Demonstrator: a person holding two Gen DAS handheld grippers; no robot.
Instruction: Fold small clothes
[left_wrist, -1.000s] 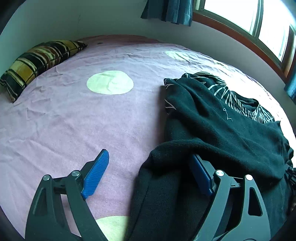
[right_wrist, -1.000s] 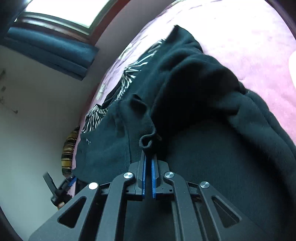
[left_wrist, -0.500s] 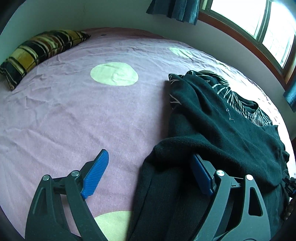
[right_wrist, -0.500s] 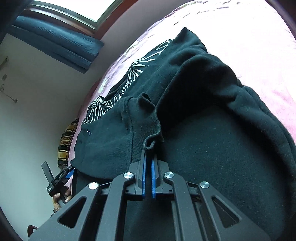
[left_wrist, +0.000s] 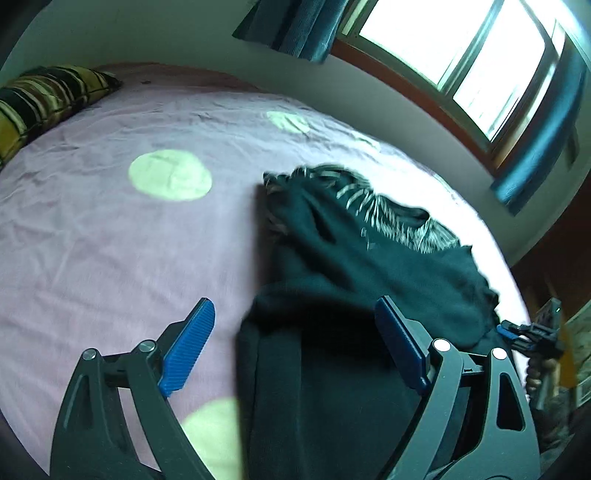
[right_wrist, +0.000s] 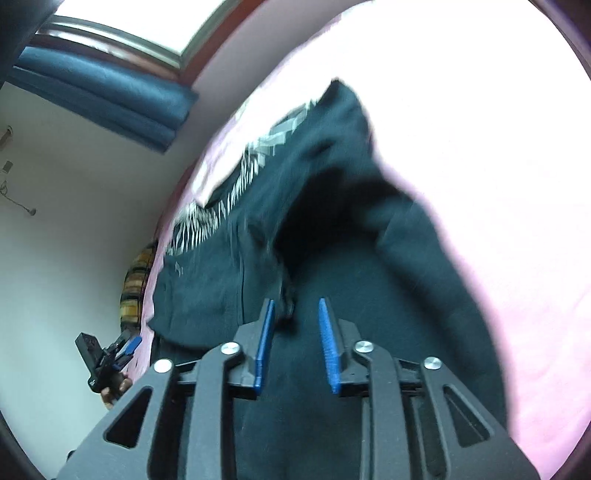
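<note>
**Right wrist view: fingers parting over dark fabric**

Right gripper (right_wrist: 294, 334) jaws are opening, narrowly apart; a fold of the black garment (right_wrist: 369, 295) sits between them, seemingly unpressed, though blur hinders certainty. Left gripper (left_wrist: 295, 350) stands wide, holding nothing, over the garment's edge. The garment lies on the pink bedsheet (left_wrist: 110, 240).
</note>
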